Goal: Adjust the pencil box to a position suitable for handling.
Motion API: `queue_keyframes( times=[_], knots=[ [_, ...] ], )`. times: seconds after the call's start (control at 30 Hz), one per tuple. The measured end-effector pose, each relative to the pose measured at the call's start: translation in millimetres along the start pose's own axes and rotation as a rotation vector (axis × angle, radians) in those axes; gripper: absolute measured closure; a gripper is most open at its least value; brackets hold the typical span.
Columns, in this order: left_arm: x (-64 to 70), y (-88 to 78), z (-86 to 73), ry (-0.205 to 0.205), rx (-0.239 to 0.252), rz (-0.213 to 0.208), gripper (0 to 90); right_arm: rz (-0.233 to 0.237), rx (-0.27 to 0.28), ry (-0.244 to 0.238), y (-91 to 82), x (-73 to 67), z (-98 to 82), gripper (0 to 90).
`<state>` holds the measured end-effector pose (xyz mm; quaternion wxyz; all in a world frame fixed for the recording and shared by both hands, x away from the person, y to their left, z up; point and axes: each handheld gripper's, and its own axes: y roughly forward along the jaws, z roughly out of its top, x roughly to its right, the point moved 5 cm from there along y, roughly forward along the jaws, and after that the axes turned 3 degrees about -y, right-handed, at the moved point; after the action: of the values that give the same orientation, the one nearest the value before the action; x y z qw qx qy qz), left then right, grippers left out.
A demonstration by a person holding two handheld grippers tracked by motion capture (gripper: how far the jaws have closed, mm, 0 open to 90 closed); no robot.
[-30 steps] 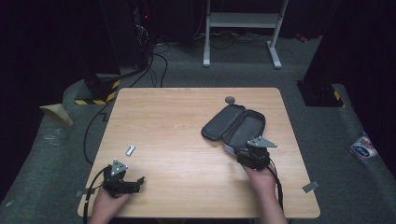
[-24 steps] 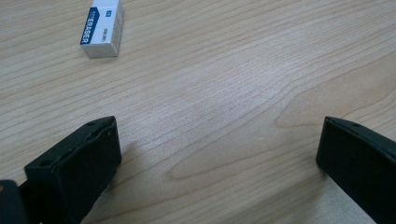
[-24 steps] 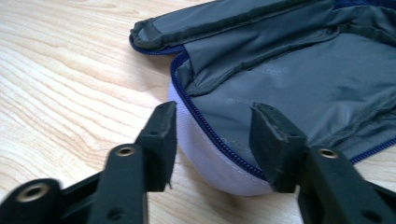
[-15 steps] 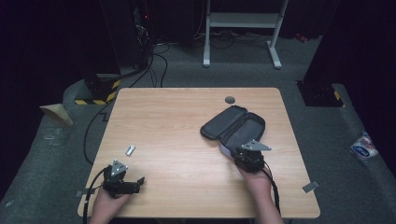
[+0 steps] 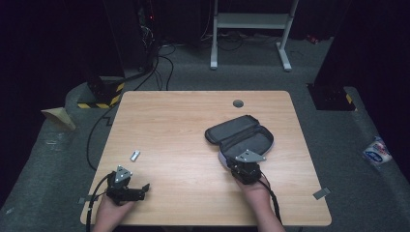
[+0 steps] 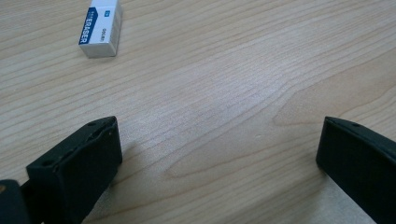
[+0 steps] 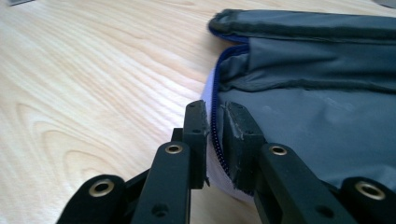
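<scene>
Pale wood grain runs across the table (image 5: 183, 116), which stands on dark grey carpet with a white stand frame behind it. On its right half lies the open pencil case (image 5: 241, 137), a dark grey zip pouch spread flat, its long axis running diagonally from the near right up toward the middle. The right gripper (image 5: 238, 162) sits at the case's near edge; its jaws have just been closing, and in the right gripper view they stand pinched on the near rim (image 7: 215, 135), with the blue zipper teeth caught between the pads. From this gripper the case stretches away forward and to the right, so any lift or fold would hinge along that long rim.

Well apart, near the left front corner, the left gripper (image 5: 140, 187) rests with jaws spread wide and nothing between them. A white eraser (image 6: 100, 28) lies just ahead of it, beyond the jaws. That makes the left hand much the nearer one to the eraser.
</scene>
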<state>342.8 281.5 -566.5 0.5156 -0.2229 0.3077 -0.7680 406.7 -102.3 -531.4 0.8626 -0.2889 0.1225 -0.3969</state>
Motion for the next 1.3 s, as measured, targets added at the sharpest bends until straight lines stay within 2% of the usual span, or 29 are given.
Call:
queue_keyframes(
  times=[0.13, 0.17, 0.43, 0.63, 0.73, 0.77, 0.87, 0.9, 0.97, 1.1, 1.13, 1.17, 1.23, 1.27, 1.3],
  knots=[
    [0.0, 0.0, 0.0, 0.0, 0.0, 0.0, 0.5, 0.02, 0.003, -0.008, 2.7, -9.3, 1.7, 79.5],
    [0.1, -0.1, 0.0, -0.001, -0.001, 0.0, 0.5, 0.036, 0.008, -0.024, 4.6, -16.9, 3.8, 79.5],
    [0.1, 0.0, 0.0, -0.001, 0.0, 0.0, 0.5, 0.084, 0.02, -0.065, 9.4, -43.3, 10.3, 78.5],
    [0.1, -0.1, 0.0, -0.001, 0.0, 0.001, 0.5, 0.089, 0.041, -0.063, 5.6, -45.8, 15.0, 72.2],
    [0.5, 0.0, -0.1, -0.004, 0.001, 0.001, 0.6, 0.059, 0.066, -0.031, -3.1, -33.8, 18.5, 68.4],
    [0.5, 0.0, -0.1, -0.004, 0.001, 0.001, 0.6, 0.059, 0.066, -0.031, -3.1, -33.8, 18.5, 68.4],
    [0.5, 0.0, -0.2, -0.005, 0.001, 0.001, 0.6, 0.015, 0.082, 0.003, -12.1, -15.9, 19.3, 66.7],
    [0.5, -0.1, -0.2, -0.004, 0.001, 0.001, 0.6, -0.025, 0.089, 0.018, -17.8, -0.9, 17.9, 65.8],
    [0.5, -0.1, -0.2, -0.005, 0.001, 0.001, 0.6, -0.066, 0.091, 0.056, -24.2, 17.5, 13.7, 64.7],
    [0.5, -0.2, -0.2, -0.004, 0.001, 0.001, 0.6, -0.151, 0.088, 0.104, -36.7, 49.7, 4.3, 63.6],
    [0.5, -0.2, -0.2, -0.004, 0.001, 0.001, 0.6, -0.151, 0.088, 0.104, -36.7, 49.7, 4.3, 63.6],
    [0.6, -0.2, -0.3, -0.004, 0.0, 0.001, 0.6, -0.173, 0.087, 0.115, -40.2, 57.8, 1.7, 63.4],
    [0.5, -0.3, -0.3, -0.004, 0.0, 0.001, 0.6, -0.226, 0.085, 0.155, -48.2, 77.6, -6.2, 62.3],
    [0.5, -0.3, -0.3, -0.004, 0.0, 0.001, 0.6, -0.226, 0.085, 0.155, -48.2, 77.6, -6.2, 62.3],
    [0.5, -0.2, -0.3, -0.004, 0.0, 0.001, 0.7, -0.257, 0.076, 0.188, -51.9, 90.6, -12.8, 60.9]
  ],
)
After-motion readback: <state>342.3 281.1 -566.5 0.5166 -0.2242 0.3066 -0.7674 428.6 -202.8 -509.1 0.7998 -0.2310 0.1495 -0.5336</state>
